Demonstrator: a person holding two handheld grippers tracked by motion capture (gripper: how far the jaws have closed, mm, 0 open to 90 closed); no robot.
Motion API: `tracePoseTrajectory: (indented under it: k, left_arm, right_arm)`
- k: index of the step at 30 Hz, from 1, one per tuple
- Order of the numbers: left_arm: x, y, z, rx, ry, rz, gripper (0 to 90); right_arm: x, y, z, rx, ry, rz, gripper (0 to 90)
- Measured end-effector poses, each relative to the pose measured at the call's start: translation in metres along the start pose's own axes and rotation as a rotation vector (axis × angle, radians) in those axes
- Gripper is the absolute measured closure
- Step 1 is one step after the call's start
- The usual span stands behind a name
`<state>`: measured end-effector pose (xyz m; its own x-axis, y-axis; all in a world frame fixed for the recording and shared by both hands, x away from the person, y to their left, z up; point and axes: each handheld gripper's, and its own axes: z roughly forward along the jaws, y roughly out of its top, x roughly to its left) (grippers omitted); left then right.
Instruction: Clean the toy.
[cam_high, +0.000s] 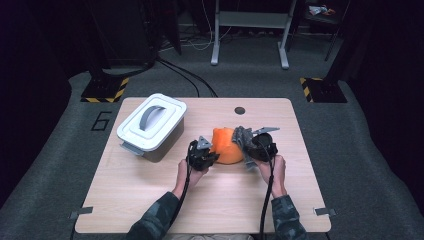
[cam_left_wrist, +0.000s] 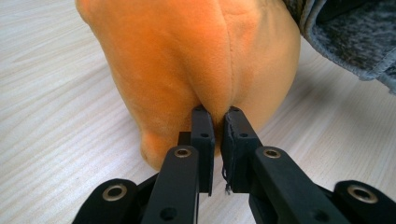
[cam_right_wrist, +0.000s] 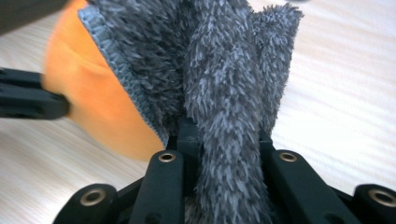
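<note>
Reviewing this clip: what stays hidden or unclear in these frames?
- Orange plush item: top cut off by the left gripper view's edge; shape unclear.
- Right gripper: jaw tips buried in shaggy grey cloth, right gripper view.
- White lidded bin: contents hidden by its lid, high view.

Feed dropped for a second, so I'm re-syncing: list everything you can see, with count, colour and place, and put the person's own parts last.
Orange plush piece: one, orange, at mid-table between the two grippers.
Grey fuzzy cloth: one, grey, against the plush piece's right side.
Lidded bin: one, white lid with a grey handle on a grey body, far left of the table.
Table: one, light wood, with a dark round hole near its far edge.
Frame legs: one pair, light grey, on the floor beyond the table.
Left gripper: one, black, pinching a fold of the plush.
Right gripper: one, black, clamped on the cloth.
Hands: two, behind the grippers, with camouflage sleeves.
</note>
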<state>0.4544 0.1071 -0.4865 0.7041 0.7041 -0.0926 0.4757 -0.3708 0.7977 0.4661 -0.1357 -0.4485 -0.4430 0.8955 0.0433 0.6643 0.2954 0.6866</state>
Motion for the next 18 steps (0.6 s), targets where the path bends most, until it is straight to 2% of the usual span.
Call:
tracePoseTrajectory:
  k: [9,13,15,18]
  left_arm:
    - [0.001,-0.001,0.000,-0.006,-0.005,-0.009,83.9]
    - [0.002,-0.001,0.000,-0.003,-0.008,-0.016,83.9]
    - [0.002,0.000,0.000,-0.003,-0.007,-0.013,83.9]
    - [0.002,-0.001,0.000,-0.003,-0.004,-0.010,83.9]
  right_arm:
    - [-0.018,-0.014,0.019,0.079,-0.034,0.060,73.9]
    - [-0.023,-0.021,0.029,0.118,-0.034,0.082,73.6]
    - [-0.026,-0.024,0.032,0.143,-0.012,0.090,73.4]
    - [-0.028,-0.025,0.029,0.138,-0.019,0.080,73.5]
